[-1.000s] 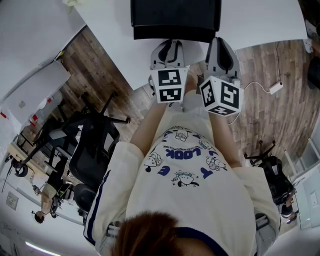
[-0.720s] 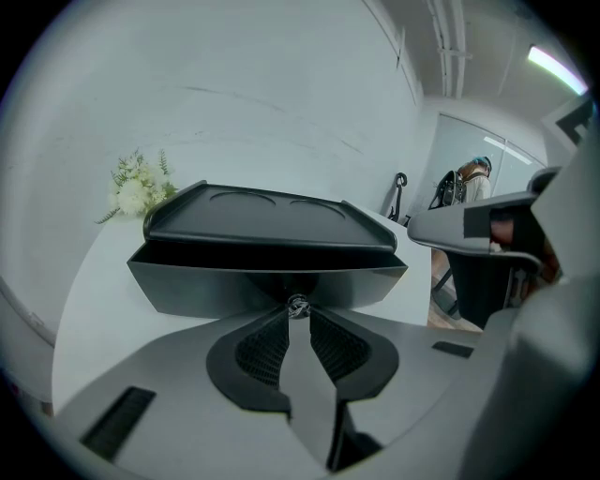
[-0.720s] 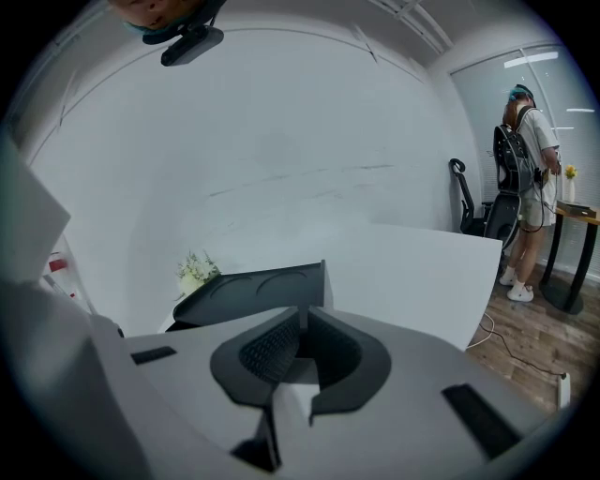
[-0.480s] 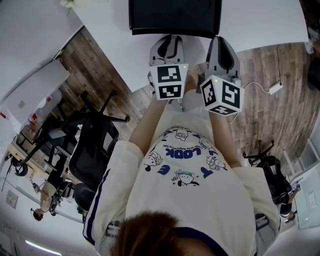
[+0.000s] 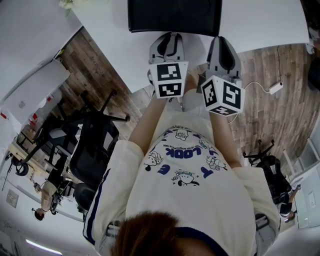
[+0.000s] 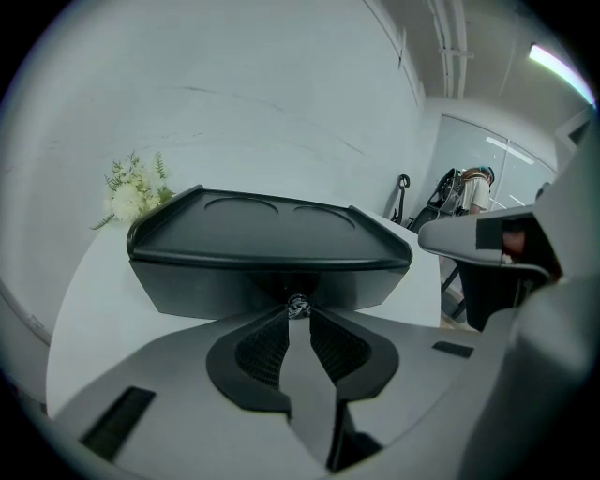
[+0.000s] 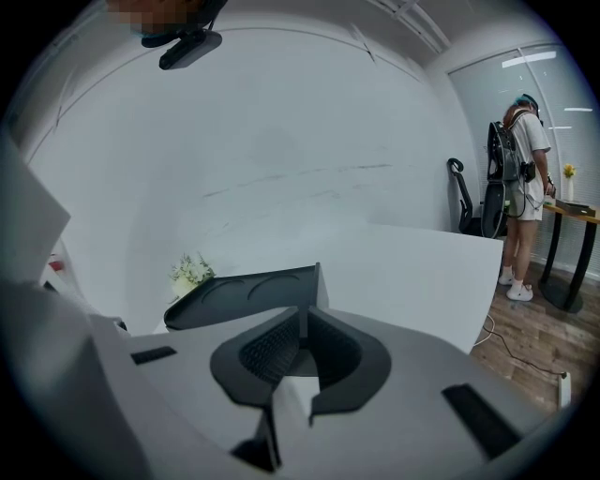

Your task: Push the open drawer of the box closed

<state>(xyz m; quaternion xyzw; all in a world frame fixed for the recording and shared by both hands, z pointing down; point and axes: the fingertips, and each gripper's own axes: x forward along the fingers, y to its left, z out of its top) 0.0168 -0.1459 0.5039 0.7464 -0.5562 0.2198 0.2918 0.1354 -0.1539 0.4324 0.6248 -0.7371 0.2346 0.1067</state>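
Note:
The black box [image 5: 175,15] stands on the white table [image 5: 265,22] at the top of the head view. In the left gripper view its dark front [image 6: 216,281] fills the middle, with a small metal knob [image 6: 297,305] at the centre of the drawer face. My left gripper [image 6: 298,315] is shut, its tips right at that knob; whether they touch it I cannot tell. In the head view the left gripper [image 5: 168,38] reaches the box's near edge. My right gripper [image 7: 302,330] is shut and holds nothing, beside the box's right corner [image 7: 314,281].
White flowers [image 6: 131,192] stand on the table left of the box. Behind me is a black office chair [image 5: 92,142] on the wooden floor, with a white cable and adapter [image 5: 275,87] to the right. A person [image 7: 520,150] stands by a desk far off.
My left gripper has moved forward toward the box. The strip of drawer that stuck out at the box's near side no longer shows. The right gripper has barely moved.

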